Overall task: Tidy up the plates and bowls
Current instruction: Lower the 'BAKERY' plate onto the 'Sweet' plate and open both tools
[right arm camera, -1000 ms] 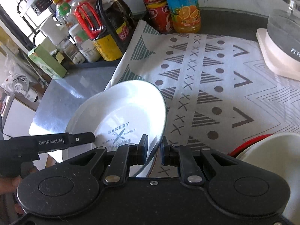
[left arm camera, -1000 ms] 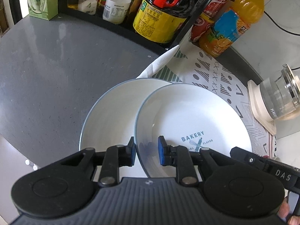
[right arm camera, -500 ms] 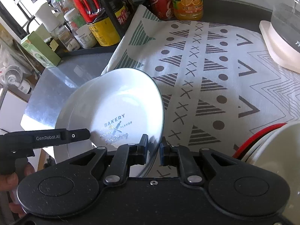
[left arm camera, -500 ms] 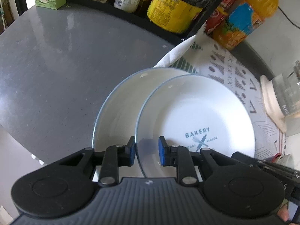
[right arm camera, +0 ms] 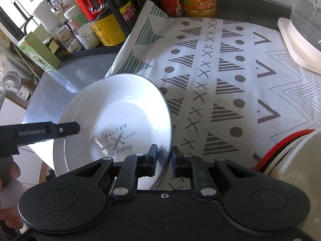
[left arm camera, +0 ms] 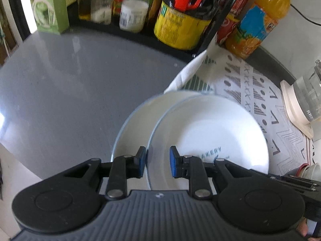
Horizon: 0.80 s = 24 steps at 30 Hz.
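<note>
Two glossy white round plates, thin-rimmed in grey-blue, overlap above the edge of a smooth grey counter (left arm camera: 60,84). The upper plate (left arm camera: 208,132) carries a printed "BAKERY" mark; the lower plate (left arm camera: 132,124) shows only as a crescent to its left. The left gripper (left arm camera: 156,160), matte black with blue pads, straddles the upper plate's near rim: its left pad lies against the rim's outside, while the right pad stands apart over the inside, so the jaws are parted rather than clamped. The right gripper (right arm camera: 163,157) brackets the same plate's right rim (right arm camera: 167,120) with a narrow gap; whether its pads press the rim cannot be told, since the rim blurs there. In the right wrist view both plates tilt, and the left gripper's finger (right arm camera: 46,130) crosses their left side.

A white cloth (right arm camera: 220,70) printed with grey triangles, dots, crosses and green stripes covers the counter's right part, its corner turned up. A clear glass kettle (left arm camera: 307,92) on a cream base is cut off at the frame edge. A red-rimmed bowl stack (right arm camera: 284,146) and a cream bowl (right arm camera: 301,170) are partly hidden by the gripper body.

A black rack (left arm camera: 140,34) holds jars, a yellow-labelled dark bottle (left arm camera: 180,26) and a green carton (left arm camera: 48,6); an orange juice bottle (left arm camera: 258,20) stands beside it.
</note>
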### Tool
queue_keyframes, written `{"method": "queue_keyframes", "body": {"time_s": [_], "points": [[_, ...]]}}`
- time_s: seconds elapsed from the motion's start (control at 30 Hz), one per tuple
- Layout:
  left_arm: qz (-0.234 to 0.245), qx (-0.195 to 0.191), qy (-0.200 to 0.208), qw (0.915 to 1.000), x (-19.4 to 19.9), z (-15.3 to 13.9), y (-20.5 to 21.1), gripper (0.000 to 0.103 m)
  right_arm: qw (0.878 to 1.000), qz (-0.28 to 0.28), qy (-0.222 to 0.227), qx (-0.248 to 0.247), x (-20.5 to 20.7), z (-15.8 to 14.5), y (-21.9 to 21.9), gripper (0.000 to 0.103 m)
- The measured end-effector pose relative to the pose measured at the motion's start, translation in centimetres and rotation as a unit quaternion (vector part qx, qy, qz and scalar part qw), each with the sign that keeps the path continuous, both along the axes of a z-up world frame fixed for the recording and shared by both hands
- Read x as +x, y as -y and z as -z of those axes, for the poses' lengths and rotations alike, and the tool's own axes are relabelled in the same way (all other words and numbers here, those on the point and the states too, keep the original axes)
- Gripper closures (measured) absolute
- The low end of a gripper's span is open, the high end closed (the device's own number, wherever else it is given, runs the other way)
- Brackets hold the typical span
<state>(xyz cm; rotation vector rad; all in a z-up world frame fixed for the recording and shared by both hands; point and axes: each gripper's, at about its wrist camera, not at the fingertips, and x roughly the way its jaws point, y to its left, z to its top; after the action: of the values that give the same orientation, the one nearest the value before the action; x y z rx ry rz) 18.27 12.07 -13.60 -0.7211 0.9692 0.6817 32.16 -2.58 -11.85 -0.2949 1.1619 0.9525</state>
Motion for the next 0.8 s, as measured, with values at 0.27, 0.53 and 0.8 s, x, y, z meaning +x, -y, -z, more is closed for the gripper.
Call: {"method": "queue_keyframes", "body": {"time_s": [0.27,0.53,0.8], "points": [[-0.009,0.028,0.000,0.9996,-0.9,-1.4,-0.9,0.081,1.000,0.002,-0.003,-0.001,-0.3,0.4,-0.3,0.079],[-0.023,0.035,-0.006,0.9991,-1.7,-1.1,-1.3,0.080,1.000,-0.002,-0.004,-0.006,-0.8,0.9,-0.3,0.076],[-0.026,0.020,0.004,0.9995,-2.6,0.1,-1.6,0.078,1.000,-0.005,-0.003,-0.010,-1.1,0.9,-0.6,0.071]]}}
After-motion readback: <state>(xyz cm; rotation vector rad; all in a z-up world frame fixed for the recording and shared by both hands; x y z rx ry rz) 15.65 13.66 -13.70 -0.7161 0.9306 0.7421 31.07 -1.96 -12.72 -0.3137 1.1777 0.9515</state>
